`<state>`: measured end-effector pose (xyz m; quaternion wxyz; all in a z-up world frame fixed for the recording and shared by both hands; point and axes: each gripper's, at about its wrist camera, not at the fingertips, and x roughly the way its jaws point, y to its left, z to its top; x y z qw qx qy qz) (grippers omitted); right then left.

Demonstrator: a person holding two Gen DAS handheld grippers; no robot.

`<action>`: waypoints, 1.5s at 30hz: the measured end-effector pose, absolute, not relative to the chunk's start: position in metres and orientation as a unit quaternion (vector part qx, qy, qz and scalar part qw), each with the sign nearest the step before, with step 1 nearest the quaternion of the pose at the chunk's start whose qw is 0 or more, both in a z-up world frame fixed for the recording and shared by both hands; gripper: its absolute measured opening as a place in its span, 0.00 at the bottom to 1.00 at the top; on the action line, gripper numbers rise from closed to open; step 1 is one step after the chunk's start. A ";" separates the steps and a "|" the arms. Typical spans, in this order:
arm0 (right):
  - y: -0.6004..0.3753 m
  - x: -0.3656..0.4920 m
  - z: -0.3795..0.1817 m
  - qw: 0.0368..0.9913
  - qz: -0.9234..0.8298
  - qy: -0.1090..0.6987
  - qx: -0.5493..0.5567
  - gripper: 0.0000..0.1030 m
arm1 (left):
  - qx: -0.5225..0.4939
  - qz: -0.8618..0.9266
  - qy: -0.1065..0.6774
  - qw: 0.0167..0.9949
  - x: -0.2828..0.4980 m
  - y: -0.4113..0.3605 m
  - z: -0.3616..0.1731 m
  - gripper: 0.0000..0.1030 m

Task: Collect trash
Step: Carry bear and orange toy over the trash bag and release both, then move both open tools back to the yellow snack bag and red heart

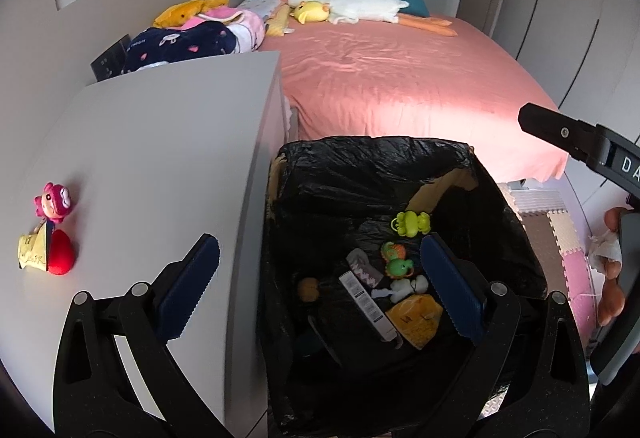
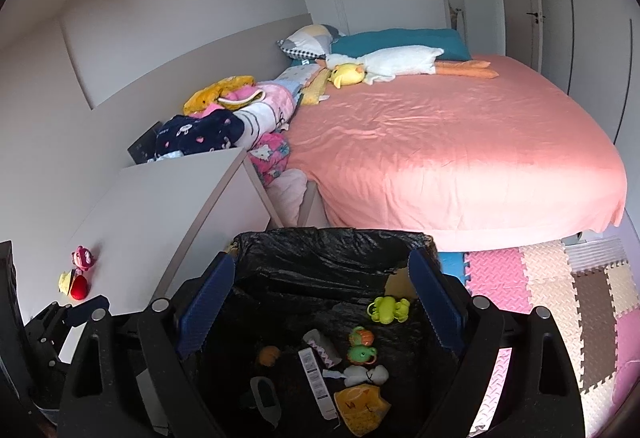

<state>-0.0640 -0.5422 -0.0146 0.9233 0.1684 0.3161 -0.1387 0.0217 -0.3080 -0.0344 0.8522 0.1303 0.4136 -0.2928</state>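
both grippers over the bin [image 1: 500, 198]: left gripper [image 1: 320, 278] spread wide, holding nothing; right gripper [image 2: 324, 290] spread wide too, holding nothing. trash down in the black bag: green frog [image 1: 410, 223], white box [image 1: 370, 308], yellow wrapper [image 1: 416, 318], white wad [image 1: 410, 285]. dark thing low in the bag [image 2: 264, 398], too dim to name. pink doll [image 1: 52, 204] and red heart [image 1: 61, 252] on the white surface [image 1: 160, 158], cut off at the edge. pink bed [image 2: 460, 158] behind, foam mat [image 2: 560, 286] on the floor.

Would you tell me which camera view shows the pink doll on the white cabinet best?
The left wrist view: the pink doll sits large and unobstructed there. The right wrist view shows it smaller and farther off, near the left edge.
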 end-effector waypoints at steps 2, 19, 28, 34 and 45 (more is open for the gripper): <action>-0.539 -0.062 -0.016 0.923 -0.136 0.319 0.165 0.86 | 0.127 -0.290 0.414 0.853 0.024 -0.305 -0.034 0.94; -0.487 -0.022 -0.023 0.929 -0.077 0.328 0.152 0.86 | 0.084 -0.220 0.423 0.875 0.049 -0.245 -0.033 0.94; -0.442 0.010 -0.025 0.932 -0.029 0.335 0.136 0.86 | 0.053 -0.165 0.420 0.891 0.066 -0.194 -0.026 0.94; -0.412 0.029 -0.026 0.932 0.000 0.340 0.122 0.86 | 0.021 -0.124 0.424 0.897 0.082 -0.157 -0.025 0.94; -0.370 0.059 -0.034 0.929 0.037 0.352 0.109 0.86 | -0.026 -0.061 0.434 0.899 0.106 -0.104 -0.032 0.94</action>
